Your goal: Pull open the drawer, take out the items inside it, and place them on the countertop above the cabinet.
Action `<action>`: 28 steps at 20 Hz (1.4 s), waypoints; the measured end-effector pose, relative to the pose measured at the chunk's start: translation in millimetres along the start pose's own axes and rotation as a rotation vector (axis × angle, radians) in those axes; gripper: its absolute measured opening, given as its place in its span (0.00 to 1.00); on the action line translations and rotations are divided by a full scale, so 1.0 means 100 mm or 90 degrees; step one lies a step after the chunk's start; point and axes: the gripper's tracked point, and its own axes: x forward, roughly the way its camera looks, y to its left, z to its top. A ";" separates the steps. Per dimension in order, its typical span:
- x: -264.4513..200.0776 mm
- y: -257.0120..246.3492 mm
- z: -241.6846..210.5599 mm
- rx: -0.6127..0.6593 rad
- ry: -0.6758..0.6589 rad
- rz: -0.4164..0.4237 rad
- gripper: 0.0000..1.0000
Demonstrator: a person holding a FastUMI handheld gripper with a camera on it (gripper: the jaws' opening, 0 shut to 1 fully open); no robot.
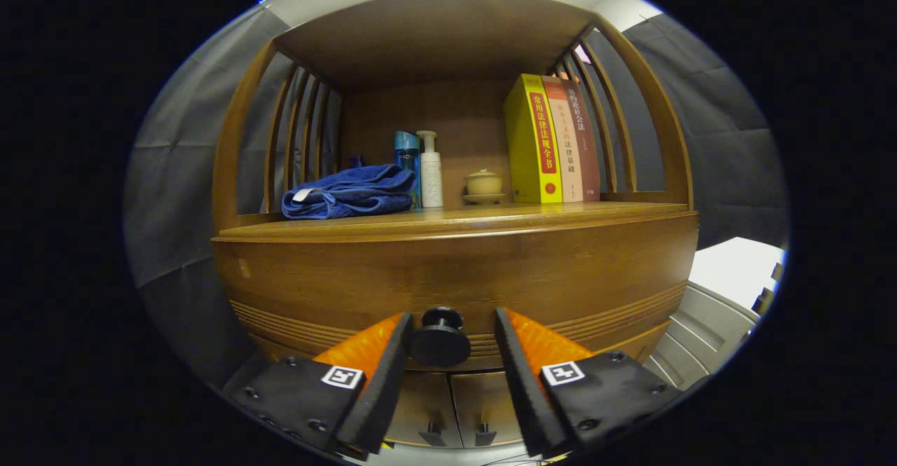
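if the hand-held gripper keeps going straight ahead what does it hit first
Probably the black drawer knob, which sits between the open fingers of the hand-held gripper. Just behind it is the wooden drawer front; the exact depth is unclear.

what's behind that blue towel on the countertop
Behind the blue towel on the countertop stand a blue bottle and a white pump bottle. The towel hides the blue bottle's base. The fingers are open around the drawer knob.

Closed drawer (455, 277) hides its contents entirely.
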 end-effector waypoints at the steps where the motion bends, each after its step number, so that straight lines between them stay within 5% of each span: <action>1: 0.02 0.04 0.00 -0.002 0.004 0.007 0.66; 7: -0.04 0.05 -0.03 -0.009 0.031 -0.003 0.42; 28: -1.41 0.10 -0.16 0.042 0.082 0.001 0.42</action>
